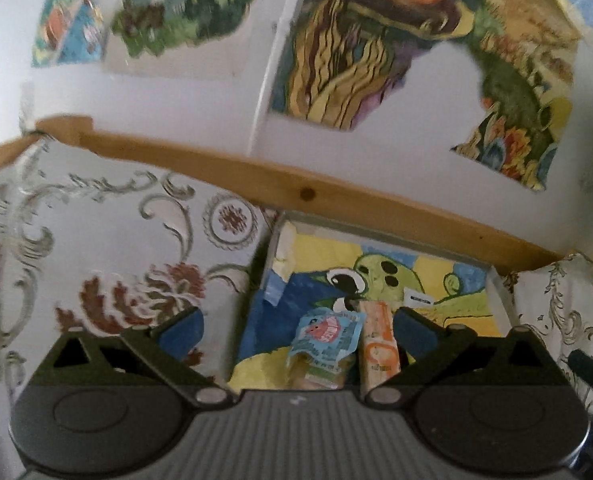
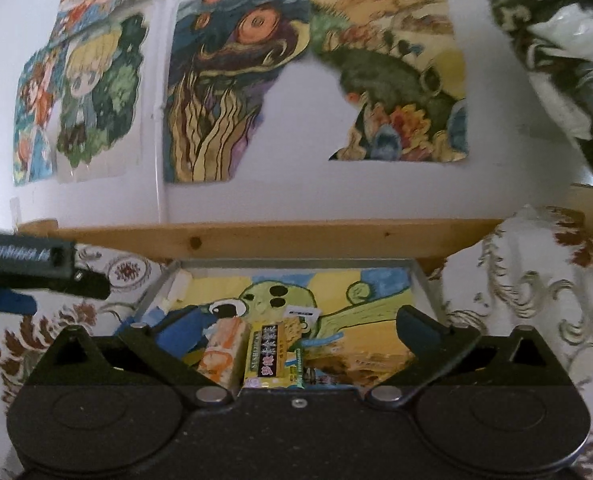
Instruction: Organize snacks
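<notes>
Both tongs gape empty: left gripper (image 1: pixel 296 328) and right gripper (image 2: pixel 296 328) hover over the shallow painted cardboard tray (image 2: pixel 422 280), where the orange-white snack packet (image 2: pixel 220 354), yellow foil bar (image 2: pixel 266 354) and blue pouch (image 1: pixel 324 334) lie (packed close together).

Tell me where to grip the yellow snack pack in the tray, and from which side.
Grip the yellow snack pack across its two long edges near the middle, coming from above. It lies flat in the tray, with the orange pack close along one side, so the right gripper, jaws open, probably needs care there.
</notes>
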The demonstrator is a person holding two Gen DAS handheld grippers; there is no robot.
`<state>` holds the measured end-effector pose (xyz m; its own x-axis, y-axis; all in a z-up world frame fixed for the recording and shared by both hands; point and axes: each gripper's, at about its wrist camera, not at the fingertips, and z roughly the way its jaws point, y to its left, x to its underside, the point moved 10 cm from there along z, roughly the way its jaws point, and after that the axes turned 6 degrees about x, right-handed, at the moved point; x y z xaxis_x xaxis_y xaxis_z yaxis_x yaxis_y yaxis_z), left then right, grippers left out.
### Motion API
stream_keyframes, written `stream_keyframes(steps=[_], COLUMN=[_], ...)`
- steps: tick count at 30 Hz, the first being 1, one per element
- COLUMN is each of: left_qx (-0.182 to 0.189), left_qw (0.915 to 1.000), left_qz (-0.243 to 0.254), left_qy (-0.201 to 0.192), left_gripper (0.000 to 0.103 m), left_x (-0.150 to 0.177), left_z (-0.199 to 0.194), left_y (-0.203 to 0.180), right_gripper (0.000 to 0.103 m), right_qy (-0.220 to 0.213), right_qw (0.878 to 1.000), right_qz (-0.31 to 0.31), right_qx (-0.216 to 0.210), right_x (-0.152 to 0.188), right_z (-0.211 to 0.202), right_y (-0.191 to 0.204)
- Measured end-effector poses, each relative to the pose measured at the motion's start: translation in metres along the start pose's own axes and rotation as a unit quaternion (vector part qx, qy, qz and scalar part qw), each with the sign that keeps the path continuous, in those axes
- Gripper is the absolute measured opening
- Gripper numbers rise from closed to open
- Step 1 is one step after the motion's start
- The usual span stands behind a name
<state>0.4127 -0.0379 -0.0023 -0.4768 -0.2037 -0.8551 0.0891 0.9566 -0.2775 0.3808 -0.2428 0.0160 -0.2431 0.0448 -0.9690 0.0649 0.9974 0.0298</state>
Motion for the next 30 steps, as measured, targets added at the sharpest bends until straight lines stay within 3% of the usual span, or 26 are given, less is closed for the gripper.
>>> stream_keyframes(steps=[13, 30], left_qx=[-0.016, -0.027], left_qw=[0.9975, 0.9959], left_qz=[0.022, 0.042], left_qy=[-0.065, -0.075], left_gripper=[0.103, 0.103], left_x=[0.039, 0.095], left_z=[-0.088, -0.170], left_y=[-0.007, 0.012], right_gripper=[0.102, 0.102], right_qy=[-0.028, -0.005], right_qw=[0.999, 1.000], right_qz=[-0.003, 0.005], right_qx=[0.018, 0.029], right_x=[0.002, 0.044], right_z=[-0.096, -0.186], right_y=[-0.018, -0.012])
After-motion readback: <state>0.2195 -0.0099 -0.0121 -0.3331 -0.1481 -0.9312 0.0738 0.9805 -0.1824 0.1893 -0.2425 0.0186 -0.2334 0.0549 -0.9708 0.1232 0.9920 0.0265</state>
